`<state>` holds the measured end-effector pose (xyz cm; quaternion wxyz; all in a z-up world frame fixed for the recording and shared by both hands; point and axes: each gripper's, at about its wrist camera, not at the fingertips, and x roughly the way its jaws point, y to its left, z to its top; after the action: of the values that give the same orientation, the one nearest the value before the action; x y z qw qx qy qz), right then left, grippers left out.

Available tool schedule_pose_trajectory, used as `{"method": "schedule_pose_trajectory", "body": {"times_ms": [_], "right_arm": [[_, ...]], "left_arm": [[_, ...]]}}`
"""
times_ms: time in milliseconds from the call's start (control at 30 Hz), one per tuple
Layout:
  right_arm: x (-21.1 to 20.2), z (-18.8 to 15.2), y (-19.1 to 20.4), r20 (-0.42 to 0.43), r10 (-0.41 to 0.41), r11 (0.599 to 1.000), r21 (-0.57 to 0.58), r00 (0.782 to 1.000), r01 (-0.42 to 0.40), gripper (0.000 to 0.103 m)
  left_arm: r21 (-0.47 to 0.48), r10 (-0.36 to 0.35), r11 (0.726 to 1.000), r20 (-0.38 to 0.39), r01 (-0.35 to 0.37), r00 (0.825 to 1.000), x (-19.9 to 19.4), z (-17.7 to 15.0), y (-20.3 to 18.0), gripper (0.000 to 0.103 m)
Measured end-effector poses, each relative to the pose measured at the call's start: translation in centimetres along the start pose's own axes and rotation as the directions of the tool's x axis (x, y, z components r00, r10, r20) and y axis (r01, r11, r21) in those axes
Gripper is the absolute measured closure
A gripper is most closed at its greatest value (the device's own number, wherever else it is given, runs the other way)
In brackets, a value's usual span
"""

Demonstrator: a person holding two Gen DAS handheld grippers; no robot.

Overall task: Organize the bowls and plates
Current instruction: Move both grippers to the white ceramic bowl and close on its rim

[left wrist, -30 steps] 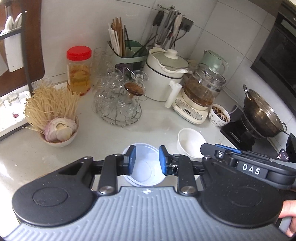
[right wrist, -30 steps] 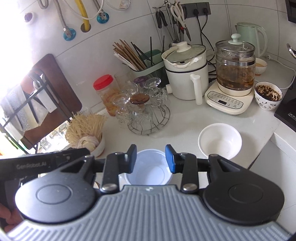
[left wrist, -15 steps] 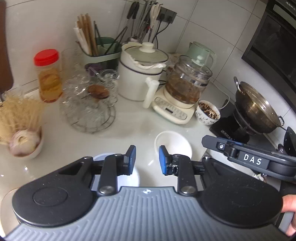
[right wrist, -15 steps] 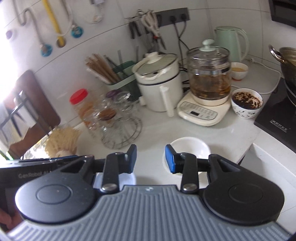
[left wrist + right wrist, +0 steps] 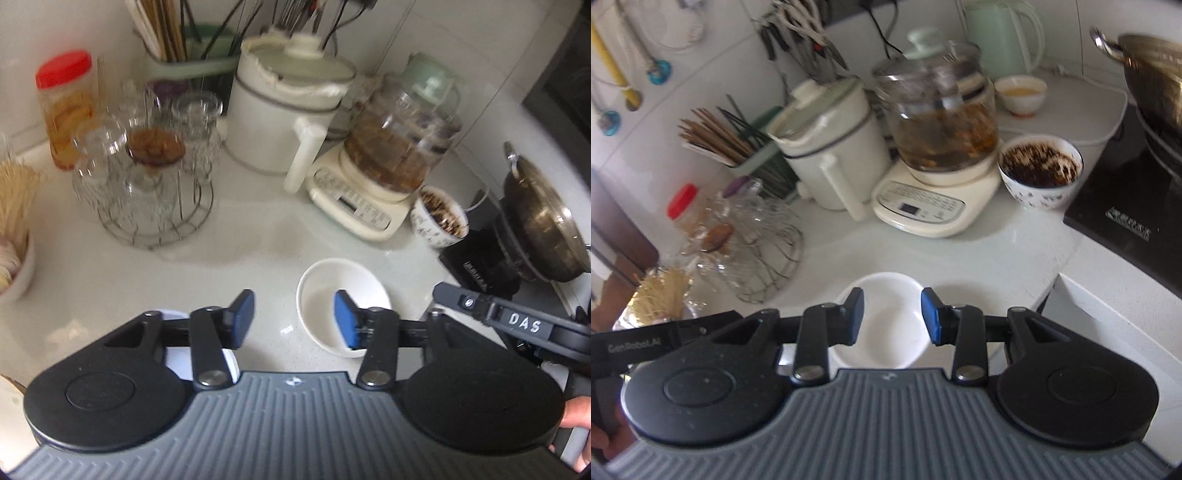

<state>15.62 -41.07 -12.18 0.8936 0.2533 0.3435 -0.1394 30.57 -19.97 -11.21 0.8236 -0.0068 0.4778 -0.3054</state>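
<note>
White stone countertop (image 5: 258, 236), glossy and faintly speckled, carries everything ahead of the 2 tongs. Far left of the left gripper (image 5: 293, 319) sits 1 round ceramic bowl of thin straw-like strands (image 5: 13, 206). Beyond it and to the left stand 1 clear jar with a red lid (image 5: 64, 103) and 1 domed wire rack (image 5: 151, 184) holding upturned clear glasses, too blurred to count. Straight ahead rises 1 cream cylindrical pot with a lid and side handle (image 5: 284, 118), with 1 glass kettle on a cream base (image 5: 391, 162) to its right. Right again is 1 patterned bowl of dark flakes (image 5: 439, 218), then 1 metal wok (image 5: 543, 229) on a black hob.

Under the left gripper's left finger shows the rim of 1 pale round plastic bowl (image 5: 173, 315). The left gripper's jaws are opening, nothing between them; its right blue pad (image 5: 345, 319) overlaps 1 smooth white bowl (image 5: 343, 291) lying ahead and to the right.

In the right wrist view, the right gripper (image 5: 892, 315) holds its jaws partly apart, gripping nothing, with the same white bowl (image 5: 886, 317) seen directly between and beyond its blue pads.
</note>
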Motion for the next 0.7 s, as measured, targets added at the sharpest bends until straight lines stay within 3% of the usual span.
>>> {"method": "schedule_pose_trajectory", "body": {"times_ms": [200, 333, 700], "right_arm": [[3.8, 1.2, -2.4, -0.087, 0.008, 1.000, 0.008, 0.996, -0.008, 0.065], [6.1, 1.8, -3.4, -0.131, 0.022, 1.000, 0.007, 0.991, -0.021, 0.058], [11.0, 1.7, -4.7, -0.277, 0.072, 0.997, 0.011, 0.958, -0.072, 0.057]], "left_arm": [[-0.043, 0.019, 0.999, -0.049, -0.021, 0.999, 3.6, 0.1, -0.3, 0.047], [-0.072, 0.021, 0.997, -0.079, -0.027, 0.997, 5.8, 0.2, -0.6, 0.048], [-0.121, 0.046, 0.990, -0.164, -0.066, 0.985, 10.5, -0.2, -0.7, 0.052]]}}
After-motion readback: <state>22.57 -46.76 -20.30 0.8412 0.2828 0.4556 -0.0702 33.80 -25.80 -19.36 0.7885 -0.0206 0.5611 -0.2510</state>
